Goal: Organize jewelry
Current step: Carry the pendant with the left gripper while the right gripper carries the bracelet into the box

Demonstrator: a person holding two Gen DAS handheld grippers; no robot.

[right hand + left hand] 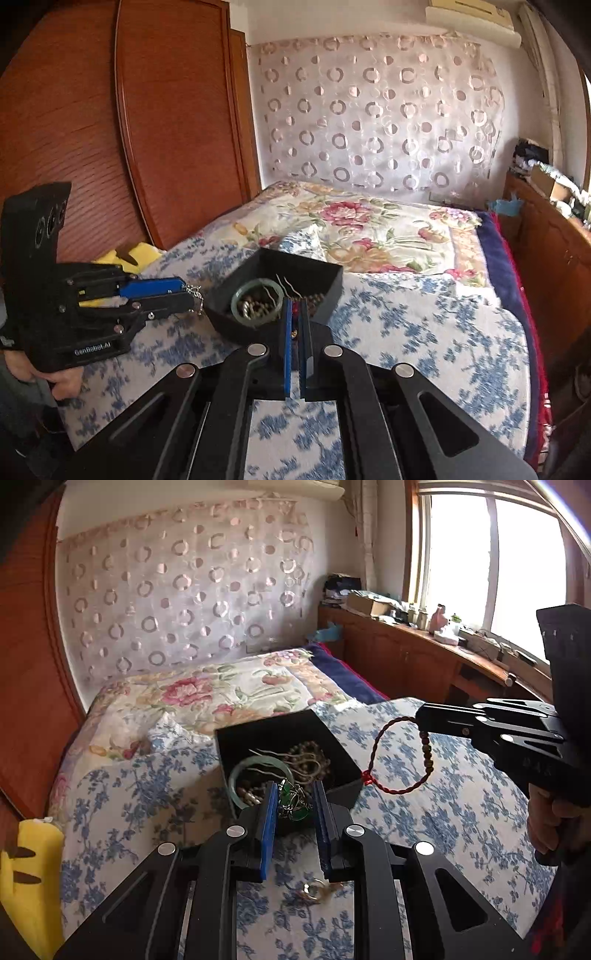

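Observation:
An open black box (258, 731) sits on the blue-flowered bedspread, holding a pale green jade bangle (236, 775) and strings of brown beads. My left gripper (294, 784) hovers at the box's near edge, shut on a green-stone pendant (295, 808) with a silver chain. From the right wrist view that chain (195, 293) dangles off the left gripper (188, 291). My right gripper (419, 720) is held above the bed right of the box, shut on a red cord bracelet (365, 775) with brown beads hanging free. Seen from its own camera, my right gripper (295, 301) has its pads together near the box (236, 325).
A small gold-coloured ring piece (312, 890) lies on the bedspread under my left gripper. A yellow cushion (29, 867) sits at the bed's left edge by the wooden wardrobe (166, 129). A cluttered wooden counter (424, 642) runs below the window on the right.

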